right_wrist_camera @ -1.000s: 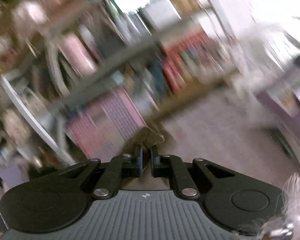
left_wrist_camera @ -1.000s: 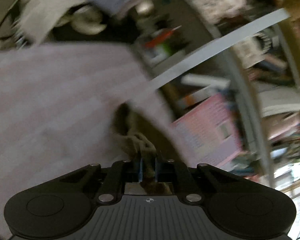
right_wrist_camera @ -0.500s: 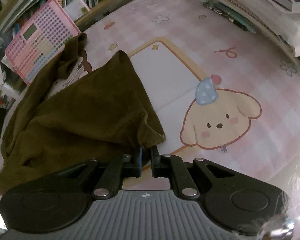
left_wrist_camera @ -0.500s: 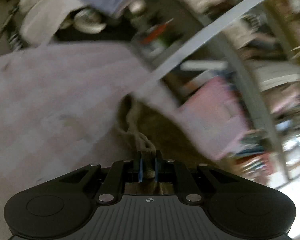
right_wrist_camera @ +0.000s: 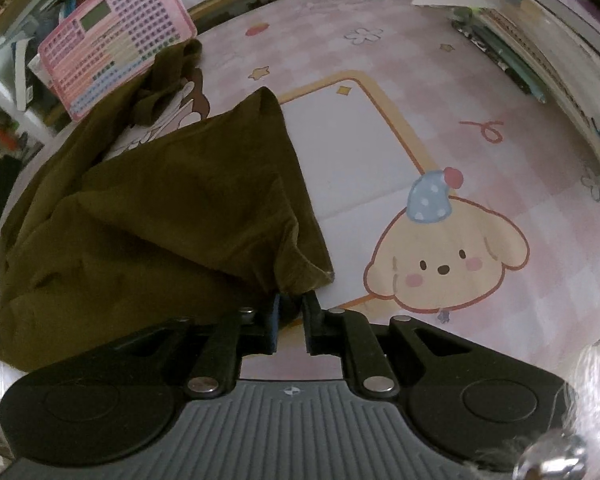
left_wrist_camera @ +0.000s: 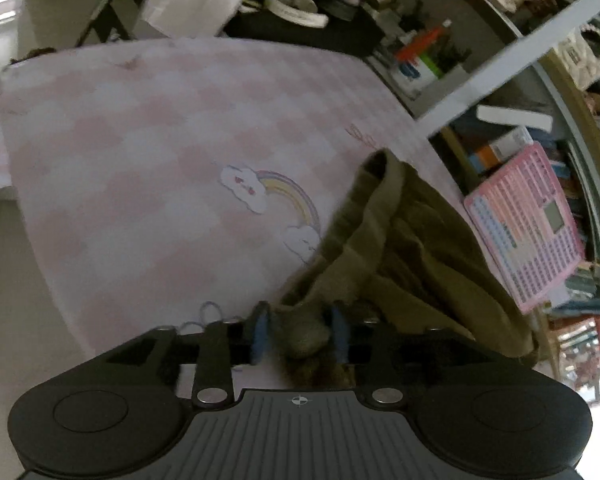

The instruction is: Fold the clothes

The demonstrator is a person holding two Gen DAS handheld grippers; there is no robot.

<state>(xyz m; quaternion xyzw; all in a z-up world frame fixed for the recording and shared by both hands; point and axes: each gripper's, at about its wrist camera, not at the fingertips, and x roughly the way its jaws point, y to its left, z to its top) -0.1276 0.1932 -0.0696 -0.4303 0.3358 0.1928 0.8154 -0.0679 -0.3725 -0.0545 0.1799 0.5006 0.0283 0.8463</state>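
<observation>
The left gripper (left_wrist_camera: pixel 299 330) has its fingers parted with a bunched hem of the olive garment (right_wrist_camera: pixel 160 216) loose between them, while the right gripper (right_wrist_camera: pixel 290 312) pinches a corner in a narrow gap. The garment lies rumpled on the pink patterned surface (right_wrist_camera: pixel 500 128), so I judge folding barely begun. Its far edge and overall shape are hidden.

Each wrist camera looks forward along its own fingers, low and close over a pink cartoon mat (left_wrist_camera: pixel 148 168) (right_wrist_camera: pixel 500 128). Both views share the crumpled olive garment (left_wrist_camera: pixel 412 256) (right_wrist_camera: pixel 160 216) and the pink chart (left_wrist_camera: pixel 528 224) (right_wrist_camera: pixel 112 36) behind it.
</observation>
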